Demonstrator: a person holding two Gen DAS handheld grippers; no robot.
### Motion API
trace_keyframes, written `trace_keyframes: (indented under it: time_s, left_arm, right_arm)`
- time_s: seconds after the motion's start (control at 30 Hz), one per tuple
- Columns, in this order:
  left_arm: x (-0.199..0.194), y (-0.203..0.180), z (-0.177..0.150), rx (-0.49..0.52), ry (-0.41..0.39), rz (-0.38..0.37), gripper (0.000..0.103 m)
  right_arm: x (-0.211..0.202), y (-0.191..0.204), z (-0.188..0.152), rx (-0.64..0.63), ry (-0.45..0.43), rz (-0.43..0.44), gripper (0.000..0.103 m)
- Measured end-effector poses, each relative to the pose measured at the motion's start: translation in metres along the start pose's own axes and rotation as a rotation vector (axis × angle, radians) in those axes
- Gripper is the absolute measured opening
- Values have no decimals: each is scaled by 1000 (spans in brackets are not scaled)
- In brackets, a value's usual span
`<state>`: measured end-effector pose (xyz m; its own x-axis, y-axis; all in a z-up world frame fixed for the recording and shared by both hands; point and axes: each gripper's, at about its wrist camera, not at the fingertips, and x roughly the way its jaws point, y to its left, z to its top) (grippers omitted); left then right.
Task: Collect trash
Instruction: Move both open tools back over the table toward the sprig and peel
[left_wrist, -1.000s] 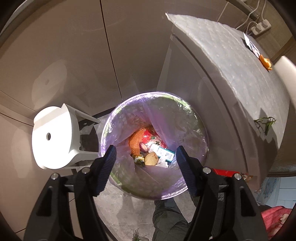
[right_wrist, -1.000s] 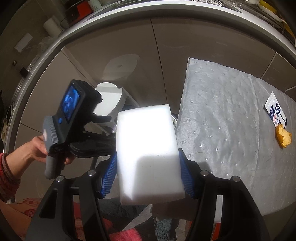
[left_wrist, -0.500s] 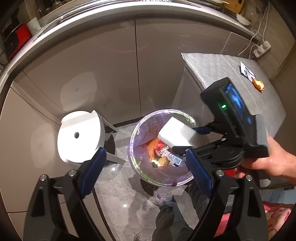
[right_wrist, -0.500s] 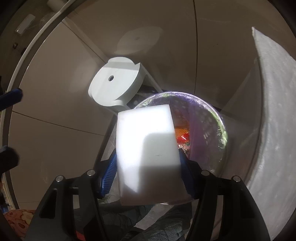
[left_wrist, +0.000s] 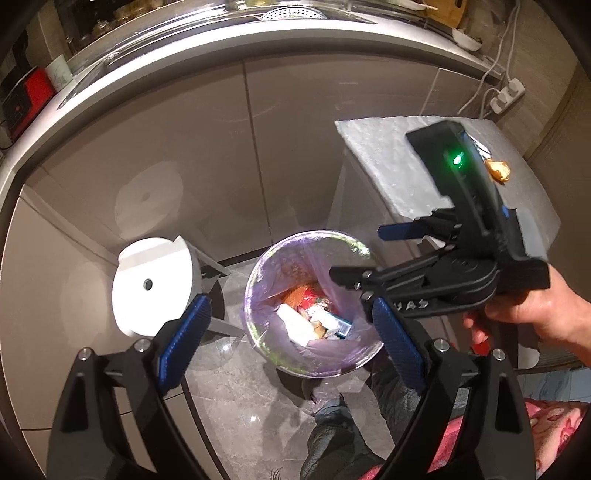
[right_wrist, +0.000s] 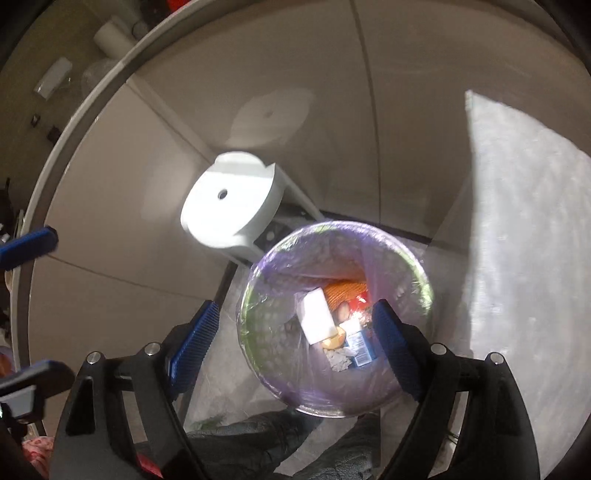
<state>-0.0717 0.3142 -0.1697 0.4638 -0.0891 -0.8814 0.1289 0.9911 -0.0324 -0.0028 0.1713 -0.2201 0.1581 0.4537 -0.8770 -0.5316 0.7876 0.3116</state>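
Observation:
A round bin lined with a purple bag (left_wrist: 332, 254) stands on the floor below both grippers. A white foam block (right_wrist: 316, 317) lies inside it on top of orange netting, a blue-and-white carton and other scraps; the same block (left_wrist: 293, 325) shows in the left wrist view. My right gripper (right_wrist: 295, 343) hangs over the bin (right_wrist: 295, 251), its jaws opening with nothing between them. My left gripper (left_wrist: 290, 343) is higher up, its jaws also opening and empty. The right gripper (left_wrist: 360, 253) appears there too, held in a hand (left_wrist: 535, 314).
A white round stool (left_wrist: 155, 284) stands left of the bin against beige cabinet doors. A table with a grey padded cover (left_wrist: 388, 162) is to the right, with an orange scrap (left_wrist: 498, 170) on it. The person's dark trouser leg (left_wrist: 340, 435) is just below the bin.
The right gripper swung over the bin and let go of the white block, which now lies inside. The left gripper rose away from the bin and spread wider.

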Motion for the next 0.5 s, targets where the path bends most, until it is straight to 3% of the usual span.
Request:
trace_keyframes:
  time_s: [0.13, 0.3, 0.43, 0.5]
  left_arm:
    - [-1, -37, 10, 80, -44, -115, 91]
    - [23, -103, 26, 227, -51, -254, 91]
    - [49, -159, 30, 402, -43, -291, 91]
    - [61, -183, 28, 501, -35, -293, 86]
  right_arm:
    - [-77, -51, -8, 94, -138, -81, 91]
    - [-146, -111, -43, 179, -189, -201, 91]
    - [-176, -146, -79, 268, -196, -256, 91]
    - [-189, -159, -94, 305, -201, -270, 91]
